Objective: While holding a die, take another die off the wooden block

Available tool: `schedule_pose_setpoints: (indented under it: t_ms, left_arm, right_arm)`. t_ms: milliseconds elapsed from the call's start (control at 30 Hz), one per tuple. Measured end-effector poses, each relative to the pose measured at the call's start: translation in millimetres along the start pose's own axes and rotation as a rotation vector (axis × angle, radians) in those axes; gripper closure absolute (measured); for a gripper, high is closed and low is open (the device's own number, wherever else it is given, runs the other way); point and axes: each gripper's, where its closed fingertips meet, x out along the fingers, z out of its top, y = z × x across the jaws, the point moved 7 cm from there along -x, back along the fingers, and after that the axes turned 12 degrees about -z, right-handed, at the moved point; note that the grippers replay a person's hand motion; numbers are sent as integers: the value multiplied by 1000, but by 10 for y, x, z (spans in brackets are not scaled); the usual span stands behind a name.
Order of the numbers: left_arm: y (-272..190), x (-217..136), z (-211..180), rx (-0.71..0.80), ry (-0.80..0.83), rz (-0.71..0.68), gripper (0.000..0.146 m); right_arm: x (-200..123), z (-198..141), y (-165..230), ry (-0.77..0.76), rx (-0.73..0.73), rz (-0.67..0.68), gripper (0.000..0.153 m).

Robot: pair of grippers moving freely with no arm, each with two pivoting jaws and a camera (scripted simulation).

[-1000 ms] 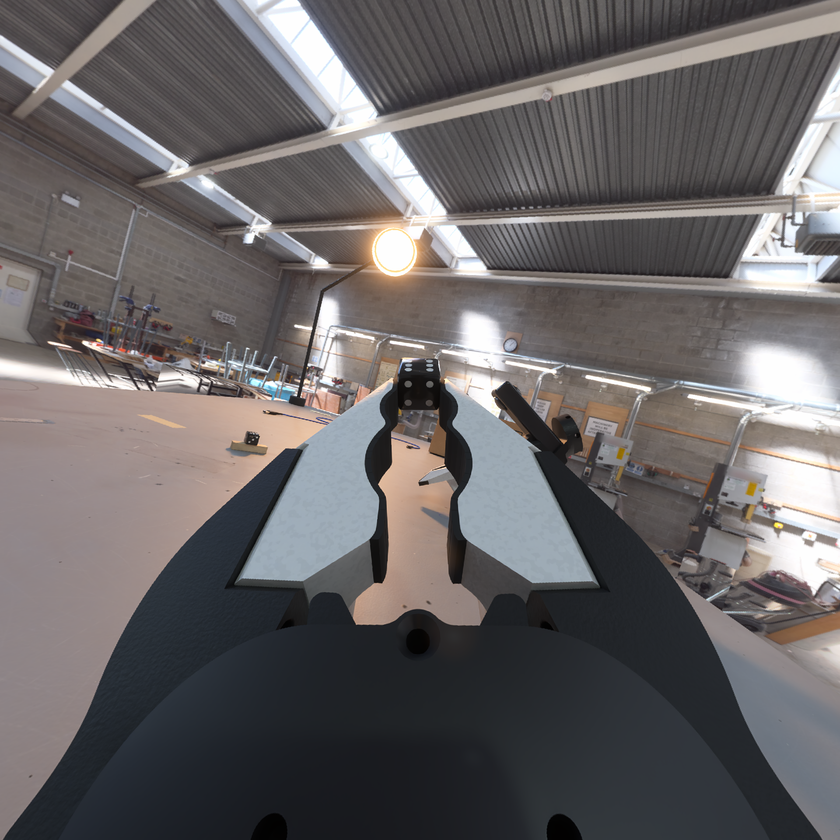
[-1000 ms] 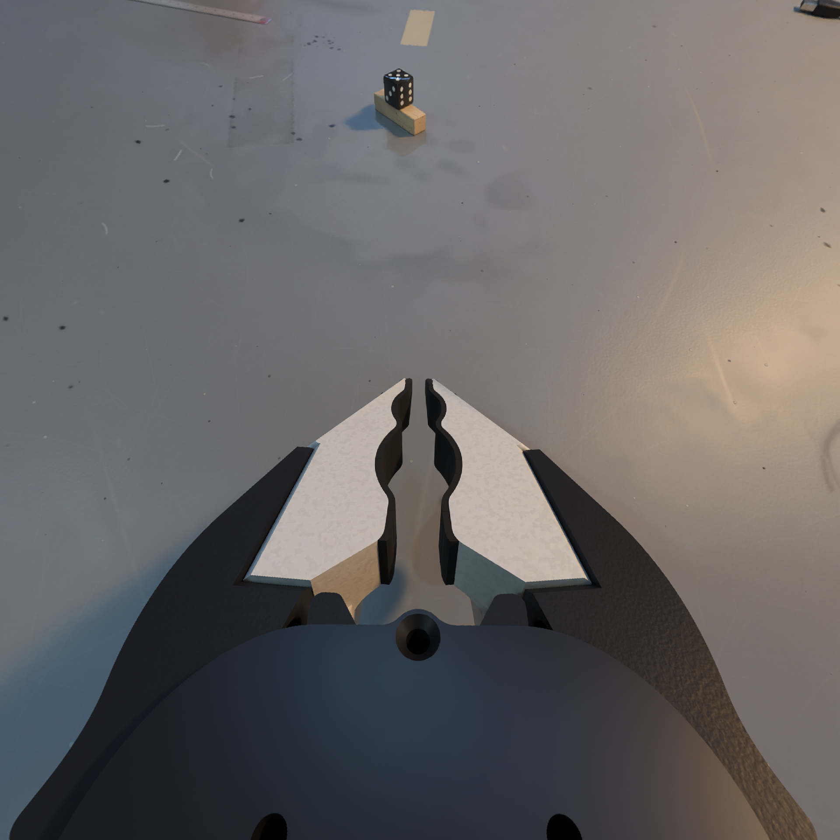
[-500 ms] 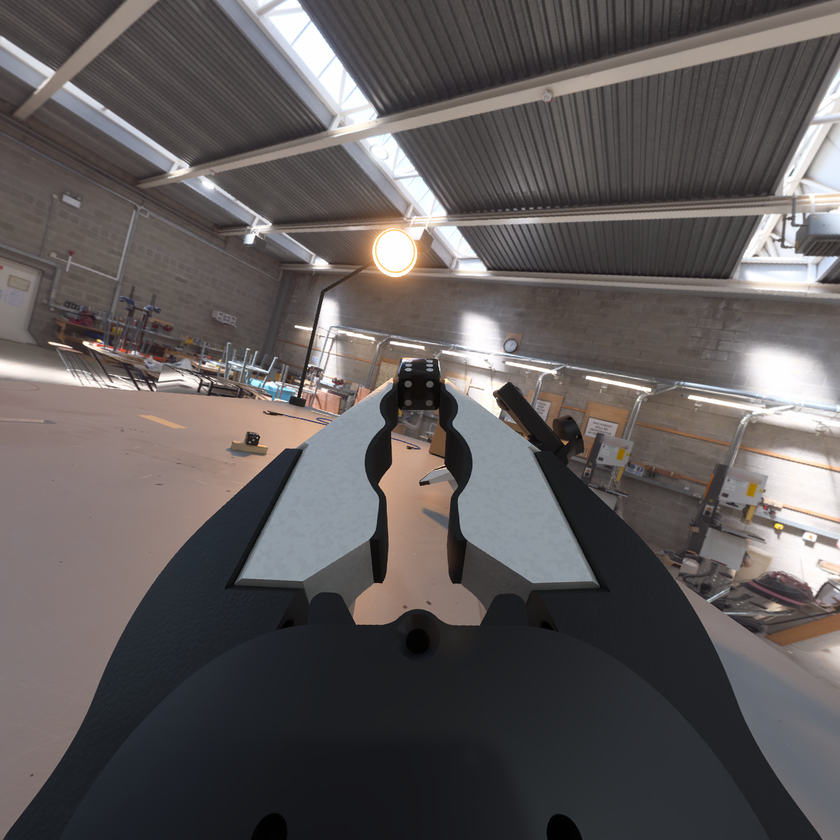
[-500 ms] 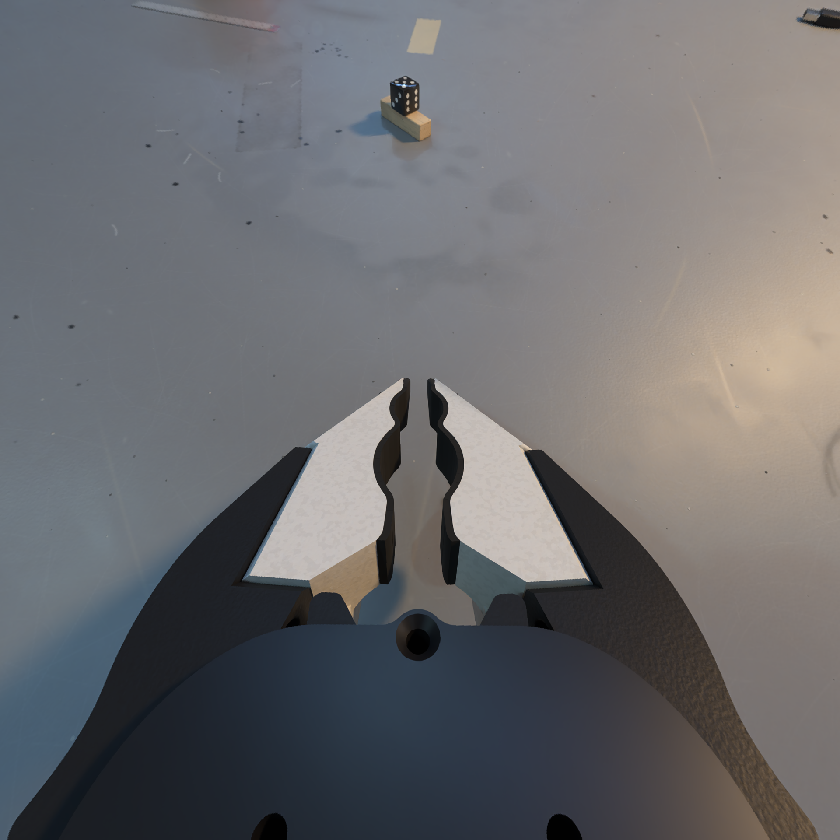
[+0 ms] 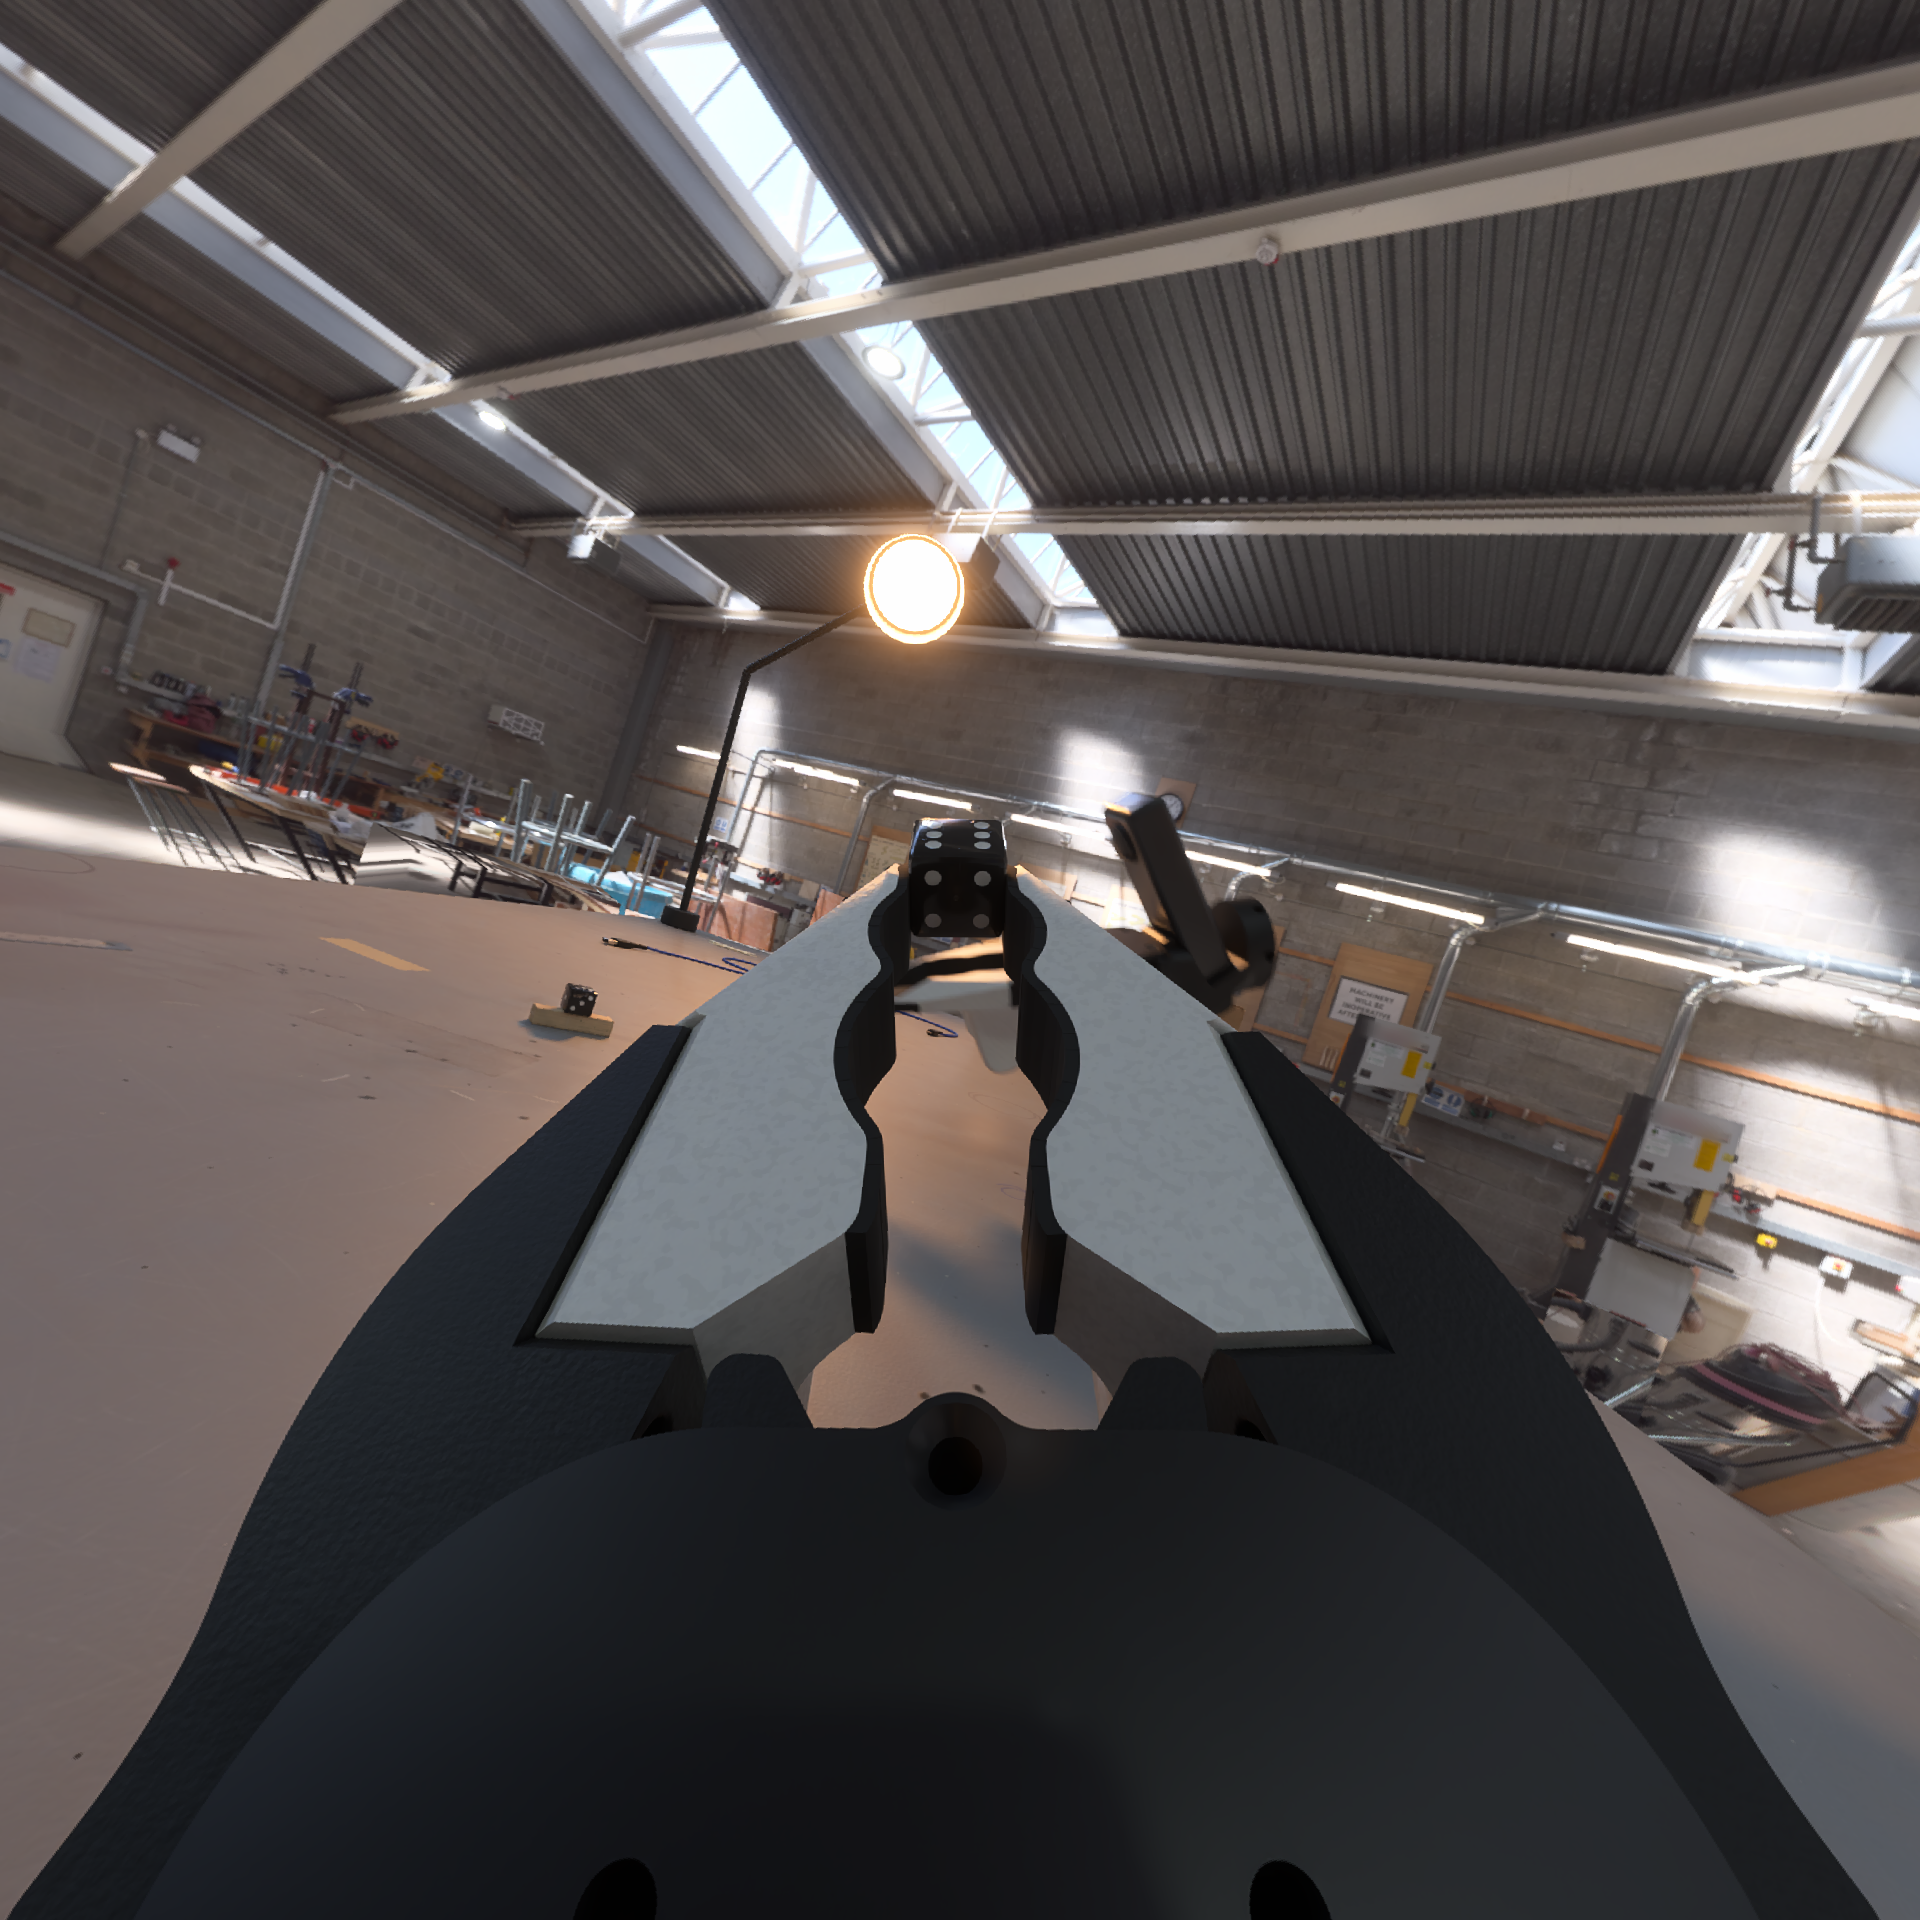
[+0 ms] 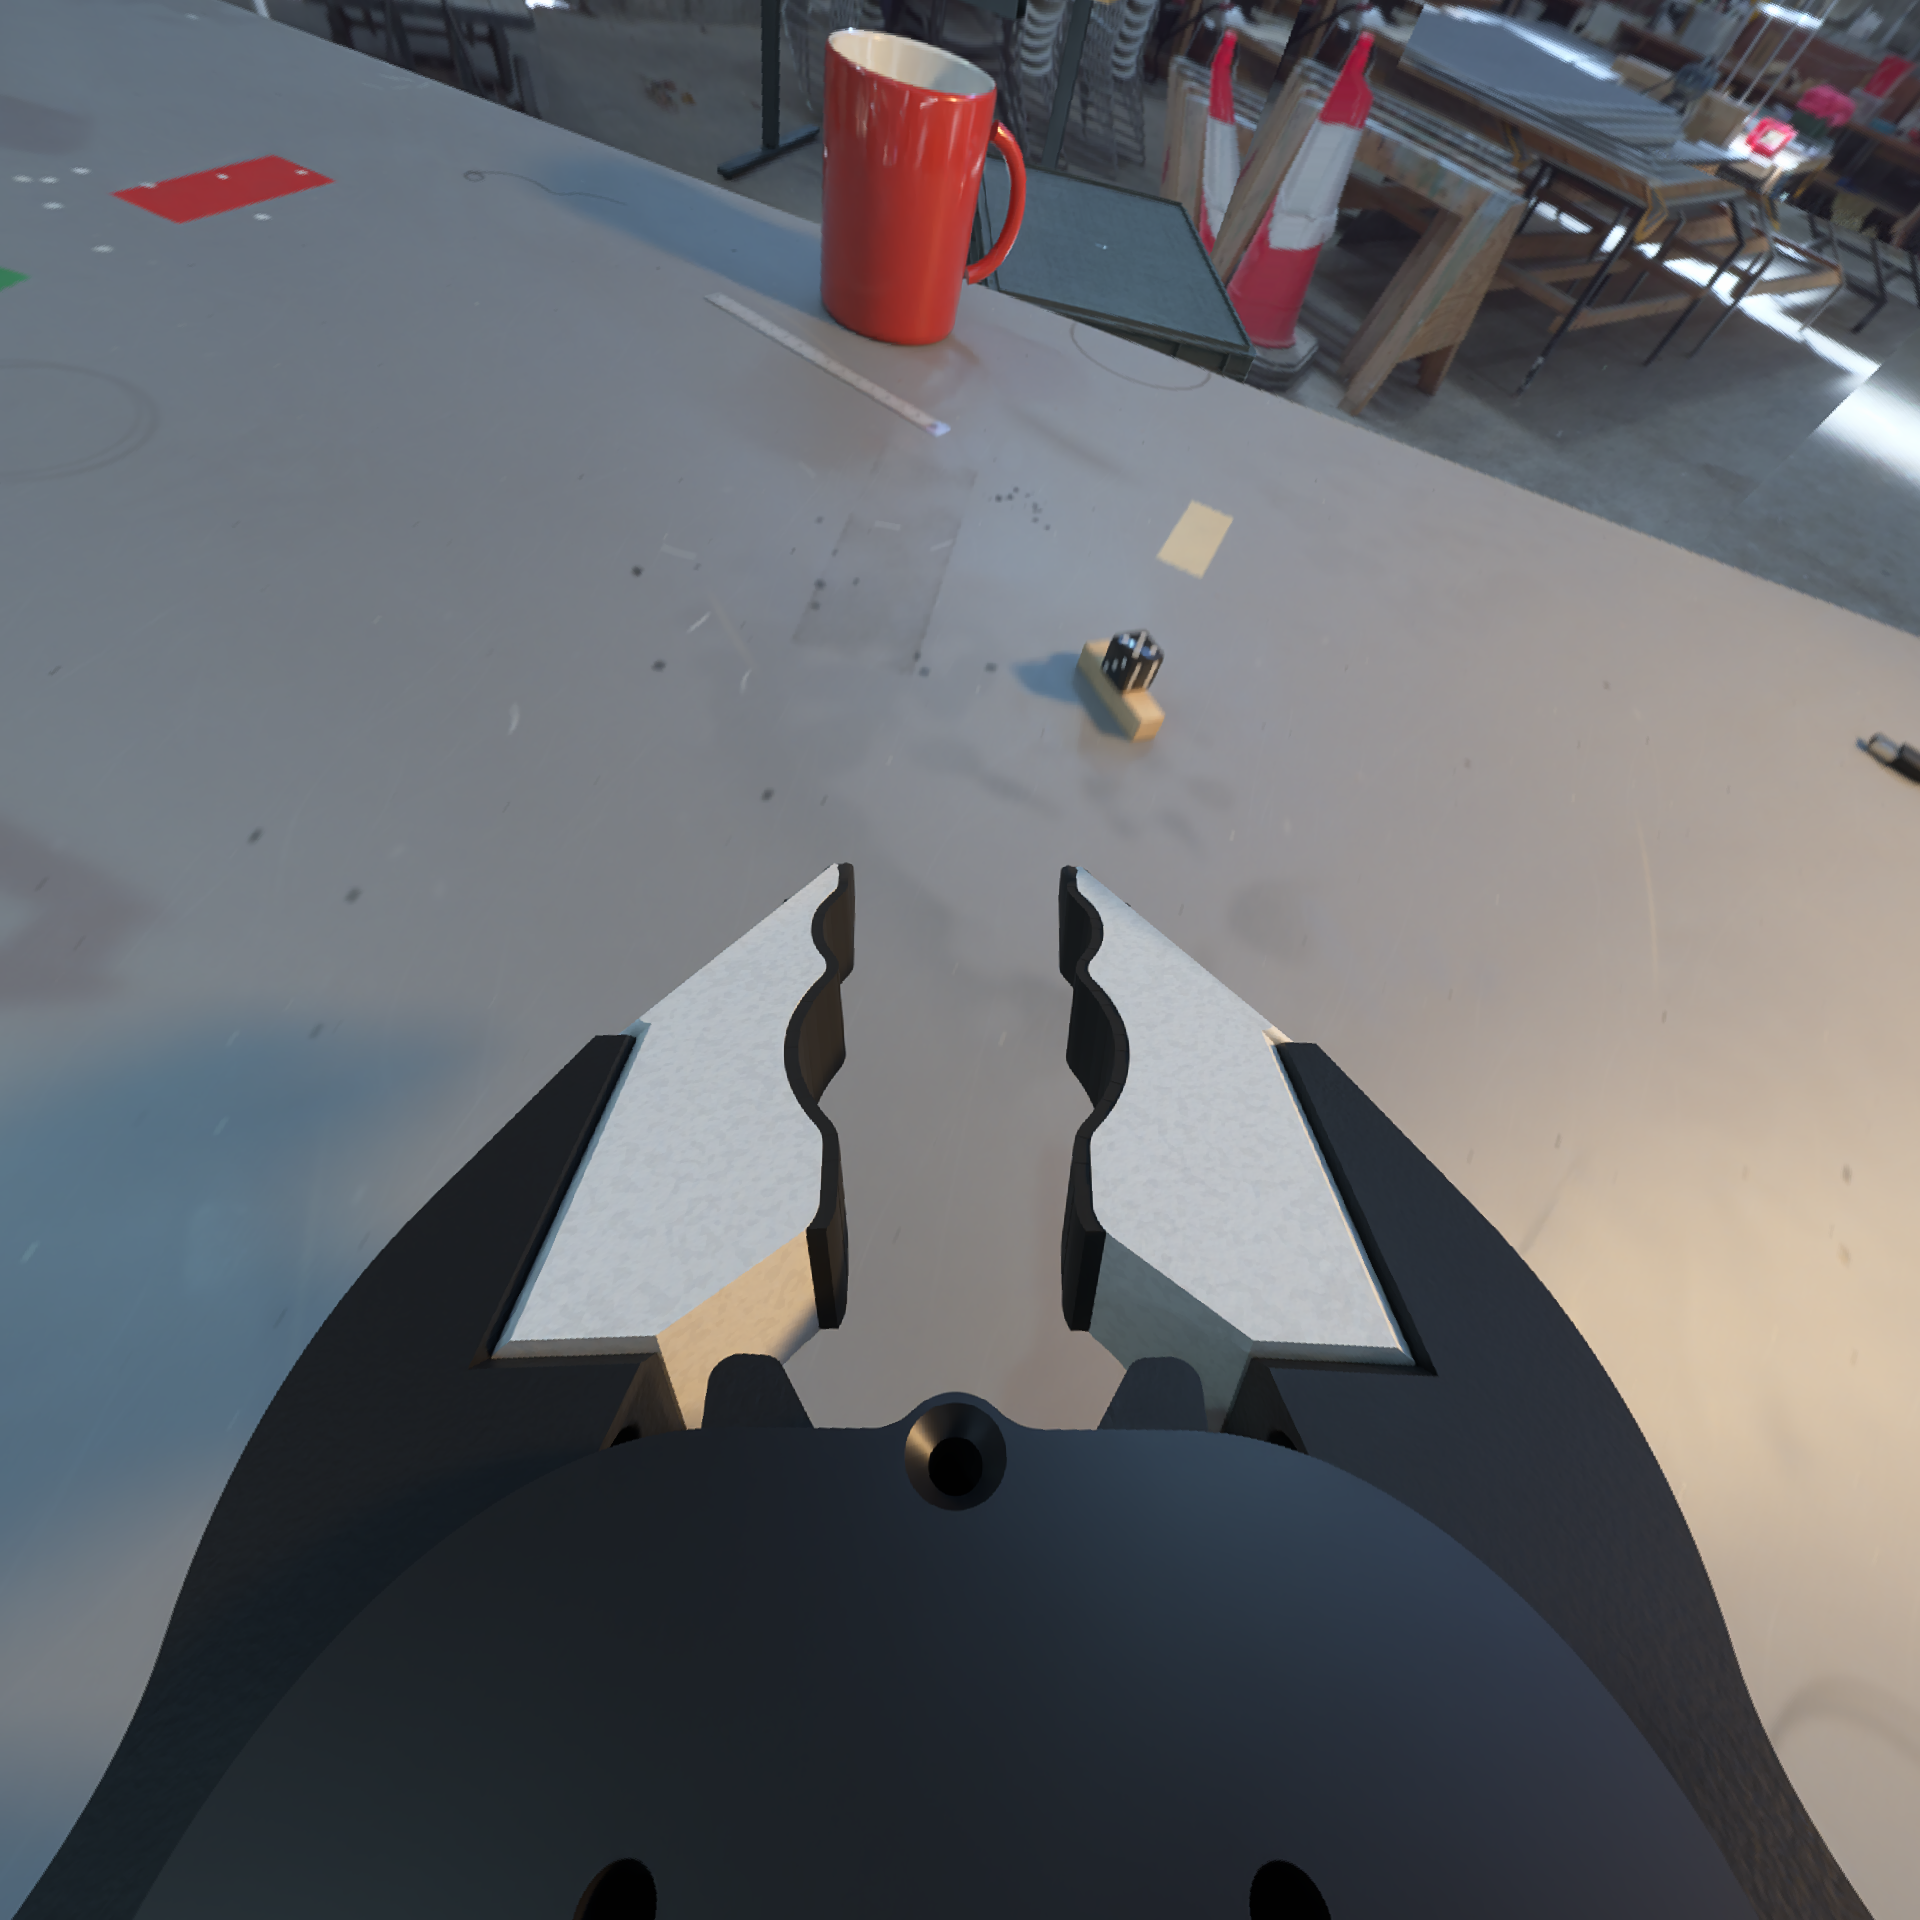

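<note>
The left gripper (image 5: pixel 956 894) has its jaws clamped on a black die (image 5: pixel 957 878) at the tips. The right gripper (image 6: pixel 956 883) has its jaws spread and empty. The second die (image 6: pixel 1130 659) sits on the wooden block (image 6: pixel 1122 704) on the table (image 6: pixel 416 644), ahead and slightly right, well apart; the block's length runs diagonally.

Die on block (image 6: pixel 1132 659) blurred, pips unreadable; mug (image 6: pixel 902 187) base visible.
</note>
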Motion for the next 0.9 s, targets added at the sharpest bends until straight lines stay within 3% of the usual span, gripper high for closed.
schedule_pose_setpoints:
  t_ms: [133, 367, 433, 533, 600, 733, 900]
  left_arm:
    - [10, 13, -9, -8, 8, -1, 130]
    - [22, 23, -16, -22, 12, -6, 130]
    - [23, 21, -14, -27, 9, -7, 130]
    - [21, 16, -11, -29, 5, -9, 130]
    - [18, 14, -10, -30, 4, -11, 130]
    - [21, 13, -10, -36, 3, -13, 130]
    - [29, 8, -6, -47, -5, -13, 130]
  right_arm:
    - [535, 350, -176, 73, -7, 29, 113]
    - [1535, 595, -401, 460, 221, 267, 119]
    - [1734, 615, -435, 493, 136, 303, 119]
    - [1943, 569, -480, 533, -138, 292, 120]
    - [2025, 513, -465, 558, -240, 348, 120]
    - [2131, 435, -424, 592, -263, 433, 116]
    - [2192, 384, -418, 630, -292, 447, 112]
